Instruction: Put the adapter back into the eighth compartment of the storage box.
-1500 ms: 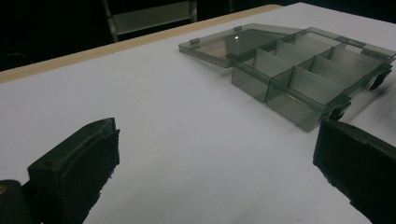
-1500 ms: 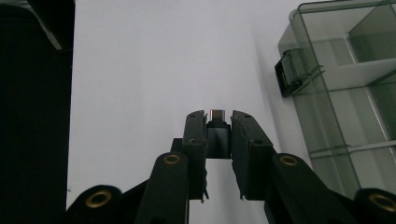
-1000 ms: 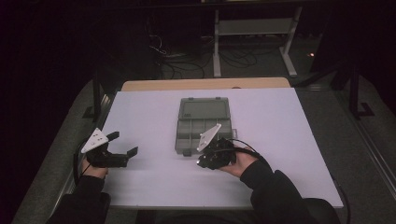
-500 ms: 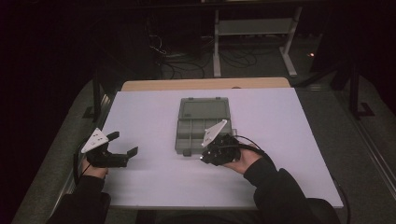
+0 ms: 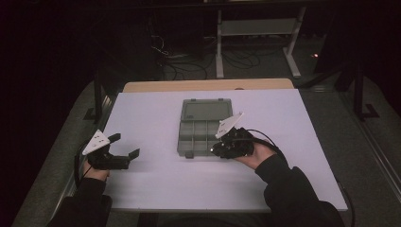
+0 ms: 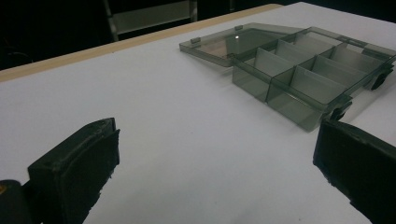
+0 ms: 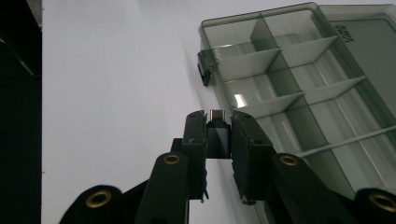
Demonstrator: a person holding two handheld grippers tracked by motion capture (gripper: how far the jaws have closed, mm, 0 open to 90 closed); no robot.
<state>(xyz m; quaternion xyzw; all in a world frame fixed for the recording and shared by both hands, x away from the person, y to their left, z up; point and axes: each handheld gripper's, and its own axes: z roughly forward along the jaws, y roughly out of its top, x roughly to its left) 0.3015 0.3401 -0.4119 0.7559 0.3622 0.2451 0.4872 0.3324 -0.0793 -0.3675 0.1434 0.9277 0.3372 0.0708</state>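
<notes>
A smoky clear organizer box (image 5: 193, 136) lies open at the table's middle, its lid (image 5: 206, 111) flat behind it and its compartments bare. My right gripper (image 5: 217, 150) hovers at the box's near right corner. It is shut on a small black adapter (image 7: 218, 138) whose metal plug (image 7: 217, 114) sticks out past the fingertips, as the right gripper view (image 7: 218, 126) shows over the box (image 7: 299, 79). My left gripper (image 5: 125, 145) rests near the table's left front, open with nothing between the jaws. In its own view (image 6: 215, 172) it faces the box (image 6: 299, 77).
The white table top (image 5: 156, 109) has a wooden strip (image 5: 208, 85) along its far edge. Beyond the table lie dark floor, cables and a metal stand (image 5: 255, 28).
My right gripper has risen and shifted away from the person, toward the box's near right corner, with the adapter still in it. The left gripper has stayed put.
</notes>
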